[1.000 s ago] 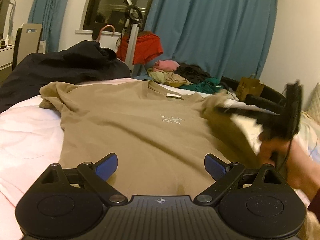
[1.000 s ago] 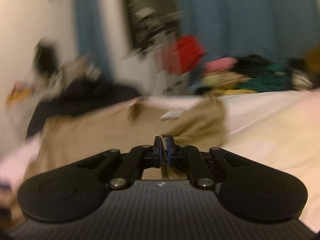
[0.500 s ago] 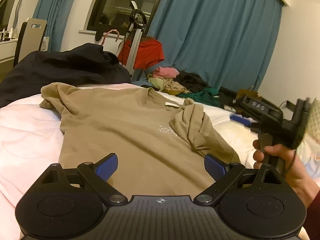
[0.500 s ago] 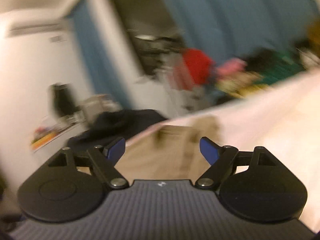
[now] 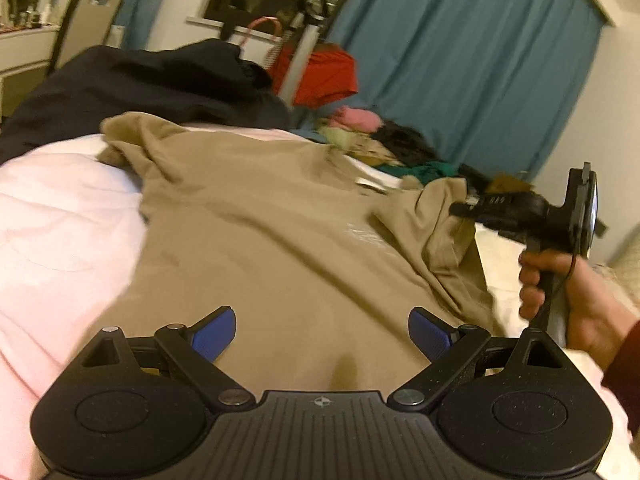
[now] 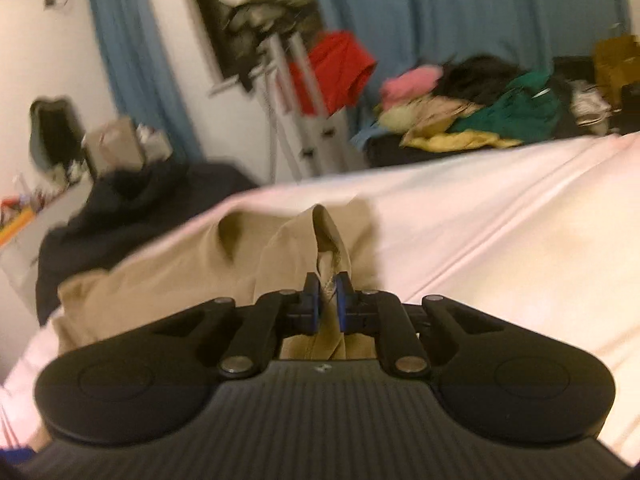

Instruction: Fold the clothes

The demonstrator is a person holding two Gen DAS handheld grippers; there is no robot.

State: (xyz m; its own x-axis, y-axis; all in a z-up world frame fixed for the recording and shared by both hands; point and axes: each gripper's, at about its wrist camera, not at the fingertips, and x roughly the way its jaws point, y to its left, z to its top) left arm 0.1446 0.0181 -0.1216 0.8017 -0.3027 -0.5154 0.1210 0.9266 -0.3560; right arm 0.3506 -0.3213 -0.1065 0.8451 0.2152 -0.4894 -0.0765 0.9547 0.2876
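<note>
The tan T-shirt (image 5: pixel 256 240) lay spread front-up on the bed (image 5: pixel 52 216), its left sleeve flat and its right sleeve (image 6: pixel 320 248) bunched toward the chest print. The right tongs (image 6: pixel 329 302) had closed on that sleeve's cloth beside the shirt's right edge; the left tongs (image 5: pixel 322 334) hovered wide apart over the shirt's hem, holding nothing. The sleeve fold looked to be in hand. Next, I judge, the sleeve needed laying flat across the chest. Beyond the shirt's collar sat a dark garment (image 5: pixel 152 84).
</note>
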